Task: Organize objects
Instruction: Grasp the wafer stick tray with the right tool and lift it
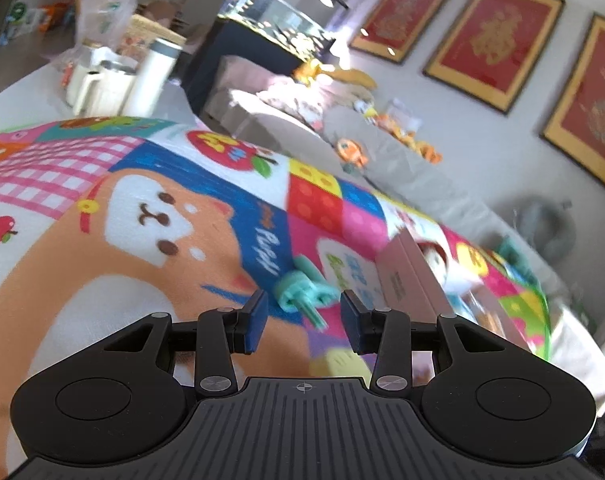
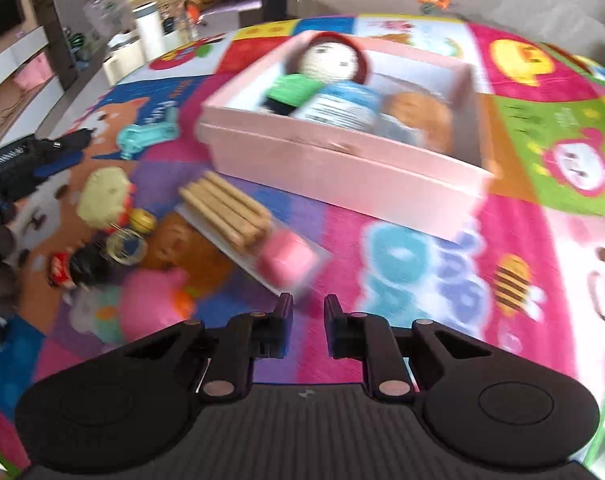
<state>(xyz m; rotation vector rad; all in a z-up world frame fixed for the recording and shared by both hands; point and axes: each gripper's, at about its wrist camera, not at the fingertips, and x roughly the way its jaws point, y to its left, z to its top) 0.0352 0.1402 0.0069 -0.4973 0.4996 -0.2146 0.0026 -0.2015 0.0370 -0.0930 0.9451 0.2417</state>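
Note:
A pink box (image 2: 342, 168) sits open on the colourful play mat (image 2: 422, 280). It holds a crochet doll (image 2: 334, 60), a blue-labelled bottle (image 2: 338, 106) and a brown soft item (image 2: 422, 120). In front of it lies a pack of pencils with a pink eraser (image 2: 246, 224). My right gripper (image 2: 307, 320) hovers just short of that pack, shut and empty. A teal clip toy (image 1: 302, 292) lies on the mat just beyond my left gripper (image 1: 304, 320), which is open with nothing between its pads. The pink box (image 1: 410, 276) is to its right.
A pile of small toys lies left of the pencil pack: a yellowish plush (image 2: 102, 196), a pink plush (image 2: 150, 308), a ring (image 2: 126, 246) and a small figure (image 2: 74, 268). White cups and a flask (image 1: 150, 76) stand past the mat. A grey sofa (image 1: 382, 152) runs behind.

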